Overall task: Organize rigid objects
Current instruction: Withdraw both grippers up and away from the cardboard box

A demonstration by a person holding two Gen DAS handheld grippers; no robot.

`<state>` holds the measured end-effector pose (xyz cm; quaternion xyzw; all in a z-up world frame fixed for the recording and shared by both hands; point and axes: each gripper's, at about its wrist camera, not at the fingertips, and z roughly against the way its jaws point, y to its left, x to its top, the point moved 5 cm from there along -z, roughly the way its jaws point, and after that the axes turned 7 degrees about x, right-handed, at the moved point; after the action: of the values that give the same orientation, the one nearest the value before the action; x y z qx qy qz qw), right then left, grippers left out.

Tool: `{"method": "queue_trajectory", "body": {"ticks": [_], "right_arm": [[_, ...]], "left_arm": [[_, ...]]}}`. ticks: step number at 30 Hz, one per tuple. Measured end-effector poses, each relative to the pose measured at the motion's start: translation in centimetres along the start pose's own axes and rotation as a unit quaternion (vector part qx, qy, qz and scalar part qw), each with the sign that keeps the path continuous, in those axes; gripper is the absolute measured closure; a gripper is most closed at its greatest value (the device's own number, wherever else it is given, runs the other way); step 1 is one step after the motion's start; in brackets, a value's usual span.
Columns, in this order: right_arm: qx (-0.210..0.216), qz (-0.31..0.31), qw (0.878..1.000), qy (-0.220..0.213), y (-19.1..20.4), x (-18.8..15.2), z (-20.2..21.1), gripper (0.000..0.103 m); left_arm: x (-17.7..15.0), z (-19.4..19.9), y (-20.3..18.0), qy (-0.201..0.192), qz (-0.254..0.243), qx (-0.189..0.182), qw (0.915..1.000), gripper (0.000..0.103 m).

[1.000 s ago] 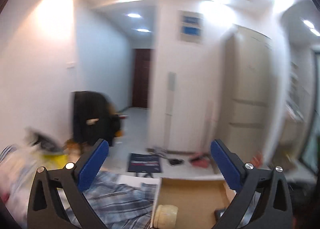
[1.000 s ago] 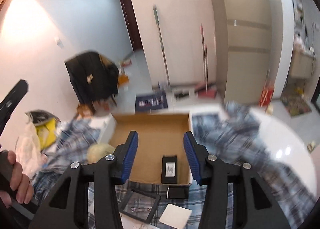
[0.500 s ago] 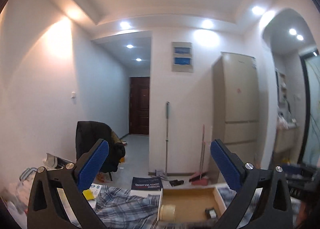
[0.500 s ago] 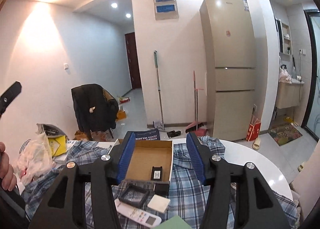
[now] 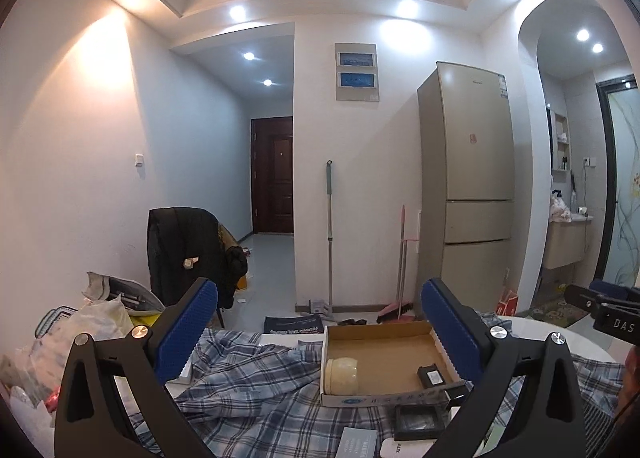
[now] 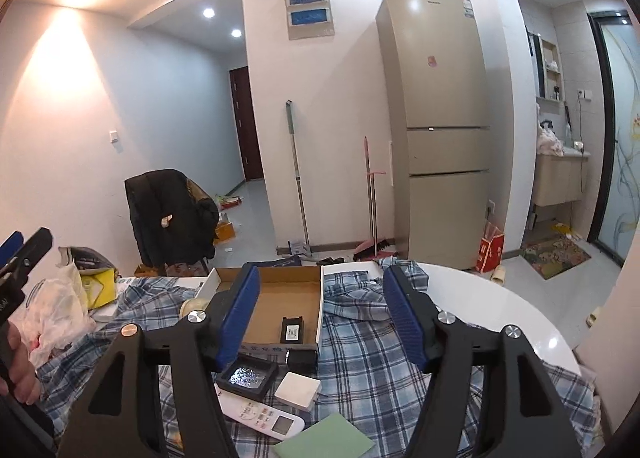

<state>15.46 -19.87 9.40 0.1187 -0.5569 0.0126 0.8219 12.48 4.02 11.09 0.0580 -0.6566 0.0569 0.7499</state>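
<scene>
An open cardboard box point(image 5: 392, 354) point(image 6: 288, 298) lies on a checked cloth. Inside it are a cream roll point(image 5: 340, 374) point(image 6: 192, 306) and a small black battery-like block point(image 5: 432, 376) point(image 6: 292, 330). In front of the box lie a black windowed case point(image 6: 246, 376) point(image 5: 418, 420), a black cube point(image 6: 302, 358), a white square adapter point(image 6: 298, 384), a white remote point(image 6: 264, 416) and a green card point(image 6: 324, 440). My left gripper point(image 5: 318, 286) hangs open, back from the box, with nothing in it. My right gripper point(image 6: 322, 272) is opening above the loose items, nothing between its pads.
The checked cloth point(image 6: 360, 358) covers a round white table point(image 6: 500, 310). Plastic bags point(image 6: 52, 306) pile up at the table's left. A chair with a black jacket point(image 6: 168, 213), a mop and a tall fridge point(image 6: 440, 117) stand beyond. A hand point(image 6: 16, 362) shows at the left edge.
Both grippers have drawn back from the box and tilted up, so more of the room shows. The right gripper's jaws have spread wider. The left gripper's jaws stayed wide.
</scene>
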Motion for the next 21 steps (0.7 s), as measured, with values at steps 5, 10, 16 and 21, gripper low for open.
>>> {"method": "queue_trajectory", "body": {"ticks": [5,10,16,21], "right_arm": [[0.017,-0.036,0.999,-0.028,-0.8,-0.8,-1.5,0.009],[0.043,-0.045,0.997,-0.048,-1.4,-2.5,-2.6,0.002],[0.005,-0.012,0.998,-0.061,-1.6,-4.1,-3.7,0.002],[-0.013,0.009,0.999,-0.031,-1.8,-5.5,-5.4,0.002]], "left_arm": [[-2.5,-2.0,-0.5,0.019,0.0,-0.013,0.9997,0.0],[-6.3,-4.8,-0.2,0.074,0.0,-0.012,0.9972,0.0],[-11.0,-7.9,-0.7,0.152,0.029,-0.057,0.9864,0.007],[-15.3,-10.4,-1.8,0.231,0.024,-0.064,0.9705,0.031]]}}
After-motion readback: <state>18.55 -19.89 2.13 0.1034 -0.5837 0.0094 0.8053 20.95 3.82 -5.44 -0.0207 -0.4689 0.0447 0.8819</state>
